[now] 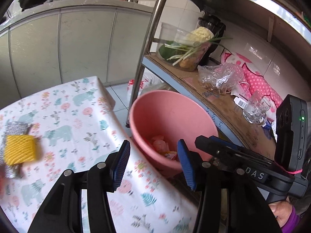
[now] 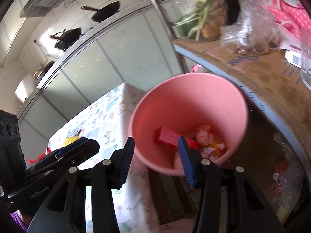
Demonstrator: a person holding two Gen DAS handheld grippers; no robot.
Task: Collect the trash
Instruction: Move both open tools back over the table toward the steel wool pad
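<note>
1. Your left gripper (image 1: 153,163) has its jaws spread wide with nothing between the blue pads, held above the edge of the floral tablecloth (image 1: 64,114) and the pink bucket (image 1: 171,116).
2. Your right gripper (image 2: 156,160) is likewise spread and empty, held over the bucket's near rim.
3. The bucket (image 2: 186,104) stands between the table and the metal shelf (image 1: 223,104); a red packet (image 2: 171,136) and crumpled wrappers (image 2: 208,141) lie in its bottom.
4. A yellow scrubber (image 1: 20,149) on a silver pad remains on the table, blurred.
</note>
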